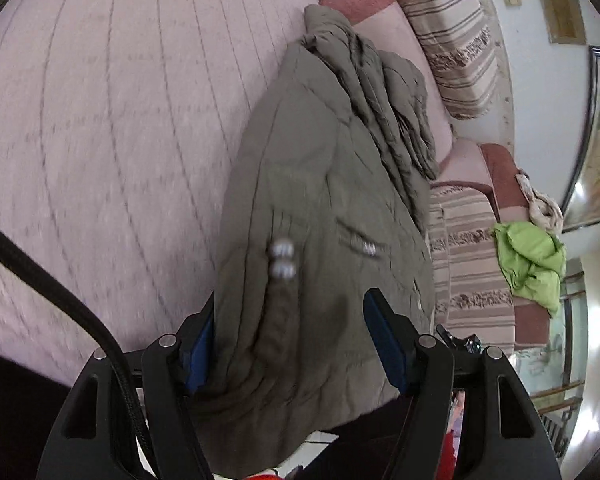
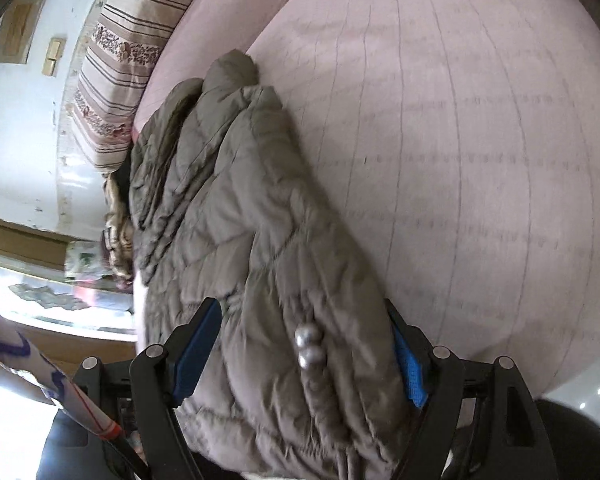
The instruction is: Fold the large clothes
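An olive-grey quilted jacket [image 1: 320,184] lies bunched lengthwise on a pink bedspread [image 1: 120,120]. Its near end fills the space between the fingers of my left gripper [image 1: 292,320], whose blue pads [image 1: 384,336] stand wide apart around the thick fabric. In the right wrist view the same jacket [image 2: 240,220] runs away from me, and my right gripper [image 2: 304,328] likewise straddles its near end with blue pads [image 2: 196,344] on both sides. Two silver toggle beads [image 2: 310,346] sit on the jacket between the fingers; they also show in the left wrist view [image 1: 282,260].
Striped floral pillows [image 1: 456,40] and a pink-and-maroon sofa back [image 1: 500,184] stand beyond the jacket. A lime-green garment [image 1: 532,260] lies at the right. A striped pillow [image 2: 120,64] and a wall [image 2: 20,140] are at the left in the right wrist view.
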A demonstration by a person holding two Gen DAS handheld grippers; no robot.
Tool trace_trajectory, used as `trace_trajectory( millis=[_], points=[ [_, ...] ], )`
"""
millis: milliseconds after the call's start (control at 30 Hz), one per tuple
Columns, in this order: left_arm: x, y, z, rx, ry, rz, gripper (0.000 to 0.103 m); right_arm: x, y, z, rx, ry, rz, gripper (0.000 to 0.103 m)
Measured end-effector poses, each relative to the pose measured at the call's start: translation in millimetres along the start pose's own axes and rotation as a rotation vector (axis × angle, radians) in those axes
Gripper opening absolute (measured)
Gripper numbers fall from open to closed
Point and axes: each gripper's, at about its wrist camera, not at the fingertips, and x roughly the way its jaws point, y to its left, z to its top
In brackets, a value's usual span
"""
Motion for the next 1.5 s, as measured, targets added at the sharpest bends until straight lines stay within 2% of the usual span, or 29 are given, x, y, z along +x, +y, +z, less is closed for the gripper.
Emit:
trace_trajectory(
  millis=[233, 367, 500, 633, 700, 767, 800, 833, 900, 933, 1000, 1133, 1267, 1500],
  points=[
    [18.5, -11.0, -12.5, 0.059, 0.057, -0.016, 0.067, 2.6, -2.9, -27.8, 0.007, 0.054, 0.066, 0.083],
    [26.6, -15.3, -12.7, 0.068, 0.061, -0.014, 0.068, 11.2, 2.7, -41.7, -0.015, 0.072, 0.103, 0.083],
    [26.8, -16.6, -13.7, 0.075, 0.057, -0.011, 0.07, 33.3, 11.1, -64.4, -0.031, 0.15, 0.166, 0.082],
    [24.9, -20.0, -18.4, 0.112, 0.048, 0.025, 0.07, 38.5, 32.7, -79.9, -0.128, 0.119, 0.095, 0.081],
    [24.5, -24.2, -22.6, 0.135, 0.034, 0.08, 0.062, 38.6, 34.3, -82.5, -0.126, 0.105, 0.085, 0.077],
    [24.6, -31.4, -29.9, 0.154, 0.012, 0.166, 0.055, 39.7, 34.8, -85.7, -0.122, 0.092, 0.074, 0.073],
    [25.0, -35.1, -33.0, 0.16, 0.005, 0.209, 0.051, 40.4, 35.5, -86.6, -0.123, 0.092, 0.063, 0.068],
    [28.9, -46.0, -36.8, 0.187, 0.005, 0.298, 0.048, 41.1, 35.9, -87.4, -0.123, 0.092, 0.05, 0.062],
    [35.7, -62.7, -41.8, 0.247, 0.014, 0.421, 0.038, 40.9, 37.6, -85.8, -0.119, 0.092, 0.041, 0.054],
    [39.7, -76.7, -44.1, 0.293, 0.017, 0.49, 0.035, 40.4, 38.9, -85.0, -0.113, 0.087, 0.035, 0.045],
    [40.8, -93.1, -45.3, 0.314, 0.013, 0.544, 0.028, 35.8, 43.8, -83.8, -0.107, 0.071, 0.042, 0.036],
    [23.2, -115.7, -47.8, 0.328, -0.03, 0.517, 0.025, 10.7, 51.3, -80.1, -0.11, 0.021, 0.094, 0.028],
    [-2.5, -129.5, -46.3, 0.339, -0.057, 0.436, 0.024, -20.8, 68.2, -83.5, -0.147, -0.021, 0.136, 0.027],
    [-20.5, -112.1, -42.0, 0.314, -0.028, 0.408, 0.025, -54.8, 76.8, -118.6, -0.26, 0.002, 0.078, 0.026]
  ],
)
